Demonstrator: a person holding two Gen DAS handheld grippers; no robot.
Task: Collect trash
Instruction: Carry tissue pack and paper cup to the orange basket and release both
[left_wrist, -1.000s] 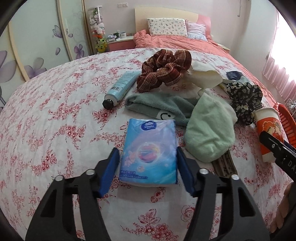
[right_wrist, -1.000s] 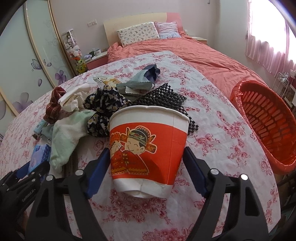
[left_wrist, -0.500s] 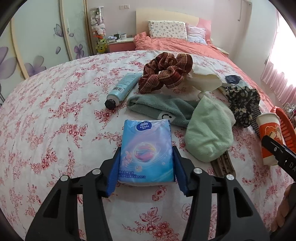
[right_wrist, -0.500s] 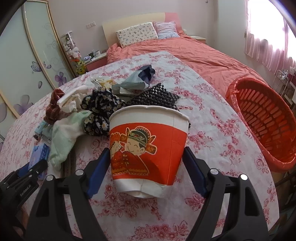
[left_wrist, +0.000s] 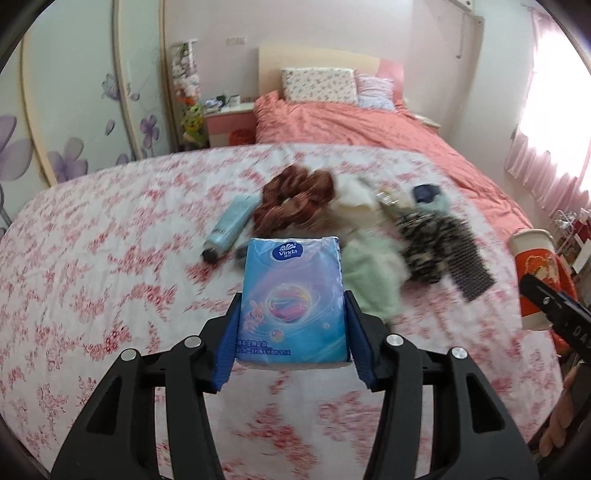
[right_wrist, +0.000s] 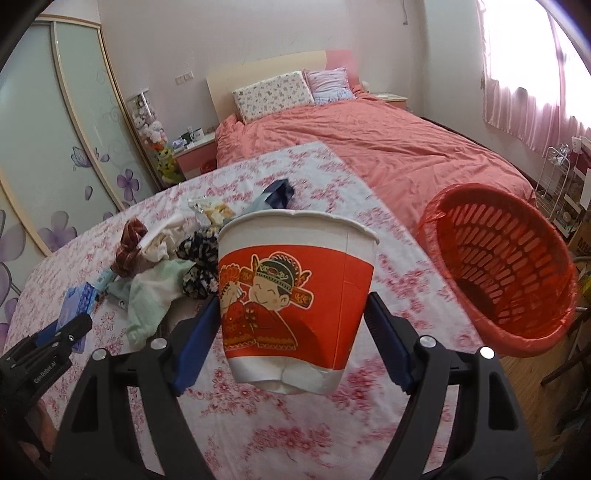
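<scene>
Two tools are loaded: the left tool (left_wrist: 291, 334) has its blue pads clamped on a blue plastic-wrapped tissue pack (left_wrist: 291, 299), the right tool (right_wrist: 291, 341) squeezes a red-and-white paper cup (right_wrist: 295, 302). Both seem clear of the floral-clothed table (right_wrist: 399, 258), though blur hides the gap. Best carried level to the red slotted basket (right_wrist: 502, 266) beside the table's right edge, releasing only above its mouth.

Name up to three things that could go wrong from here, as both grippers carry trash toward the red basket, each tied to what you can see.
1. The right gripper squeezes the paper cup low on its tapered wall, which already looks dented; it might slip or crumple.
2. The red basket tilts at the table's edge; a knock could tip it.
3. The left gripper pinches only the tissue pack's lower part; the soft pack may sag free.
</scene>
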